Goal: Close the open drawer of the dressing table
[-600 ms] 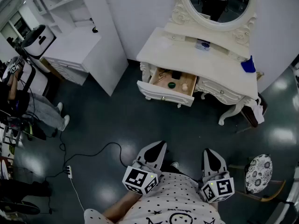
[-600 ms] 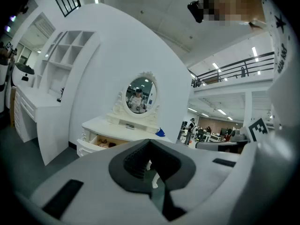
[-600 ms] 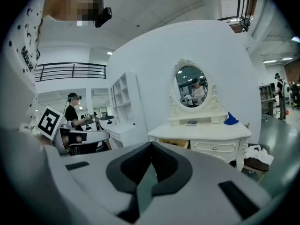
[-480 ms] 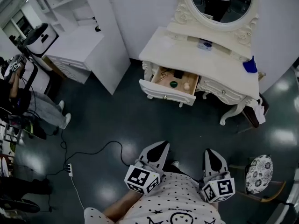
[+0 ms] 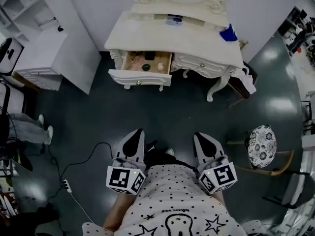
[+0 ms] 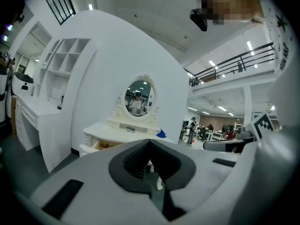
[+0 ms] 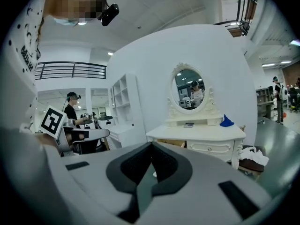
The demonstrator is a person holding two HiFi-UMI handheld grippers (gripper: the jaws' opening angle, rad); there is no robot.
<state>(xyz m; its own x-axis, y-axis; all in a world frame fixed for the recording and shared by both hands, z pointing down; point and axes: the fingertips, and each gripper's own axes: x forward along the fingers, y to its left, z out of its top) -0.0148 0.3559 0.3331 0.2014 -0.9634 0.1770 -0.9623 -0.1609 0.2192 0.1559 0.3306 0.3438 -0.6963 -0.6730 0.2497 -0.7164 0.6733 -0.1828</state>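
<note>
While the person stands on the dark floor well apart from the dressing table (image 5: 202, 63), both grippers are held close to the dotted shirt (image 5: 172, 200), pointing toward the dressing table. A white shelf unit (image 5: 47, 53) stands left of the dressing table. Nearer the person, a black cable (image 5: 83, 157) runs across the floor to a power strip (image 5: 64, 185). The left gripper (image 5: 138, 132) has its jaws pressed together with nothing between them.

Beyond it, the drawer (image 5: 140, 77) stands pulled out of the left half of the dressing table's front. It is open, with a few small things inside, among them a dark green round one (image 5: 146, 67). Above the drawer the cream counter (image 5: 162, 36) carries a blue thing (image 5: 228, 34) at its right end, below the oval mirror (image 7: 191, 90).

The right gripper (image 5: 203, 136) is likewise closed and empty, well apart from the dressing table. A round patterned stool (image 5: 261, 146) stands right of this gripper, in front of the dressing table's right end.
</note>
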